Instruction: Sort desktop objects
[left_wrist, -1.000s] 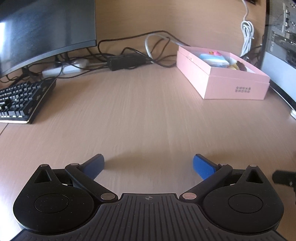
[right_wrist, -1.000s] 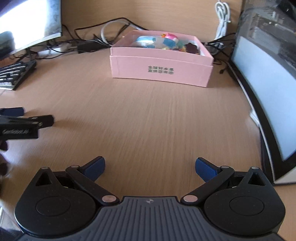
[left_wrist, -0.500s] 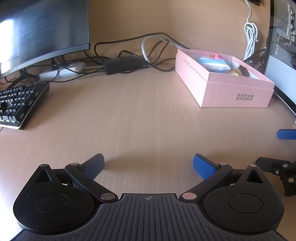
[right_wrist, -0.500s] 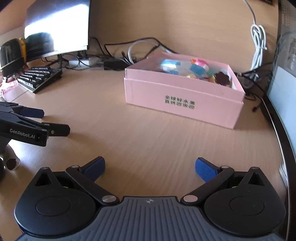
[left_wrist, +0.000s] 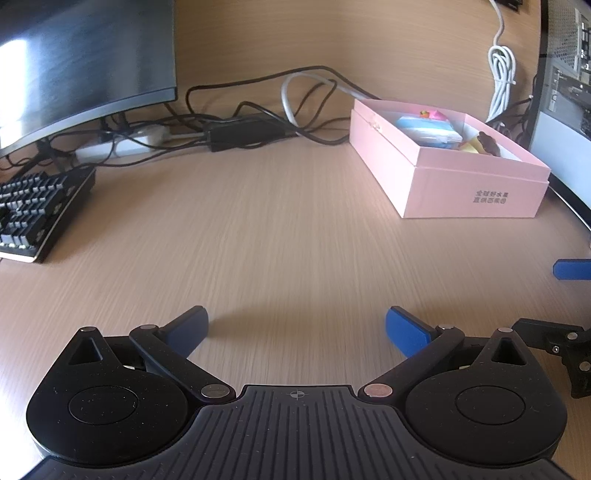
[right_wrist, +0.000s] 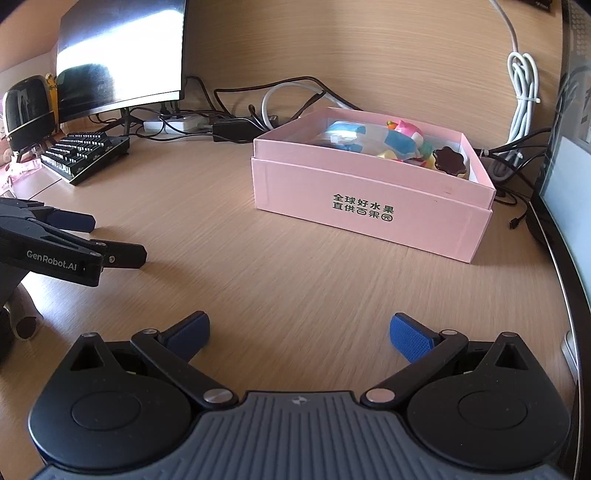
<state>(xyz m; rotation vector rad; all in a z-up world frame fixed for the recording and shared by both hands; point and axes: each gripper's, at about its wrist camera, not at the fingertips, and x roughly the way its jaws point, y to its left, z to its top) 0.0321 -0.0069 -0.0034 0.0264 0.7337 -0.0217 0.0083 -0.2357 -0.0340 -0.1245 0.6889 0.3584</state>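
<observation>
Since a second ago both grippers have drawn back and risen; right wrist view now takes in the whole pink box, which sat closer to the top edge before.

Left wrist view: left gripper (left_wrist: 296, 325) hovers over bare desk (left_wrist: 277, 236), fingers spread wide, nothing between them. Pink box (left_wrist: 469, 184) sits ahead to the right, lid off, colourful items inside. Keyboard (left_wrist: 37, 210) at far left under a monitor (left_wrist: 81, 62); cable tangle (left_wrist: 251, 125) along the back wall. One blue pad and black linkage of the right gripper (left_wrist: 570, 269) poke in at the right edge.

Right wrist view: right gripper (right_wrist: 299, 334) also empty, fingers wide apart, box (right_wrist: 369, 206) ahead and near. Contents clearer here: blue-and-white packet (right_wrist: 345, 134), pink toy (right_wrist: 406, 129), dark flower-shaped piece (right_wrist: 452, 160). Left gripper (right_wrist: 74, 240) seen side-on at left.

Only this view shows a black rounded object (right_wrist: 27, 107) behind the keyboard and a second screen (right_wrist: 569, 192) at right.

Judgement: no loose item visible on open desk; sorting looks finished or between picks. Next move calls for locating any leftover object before reaching.
</observation>
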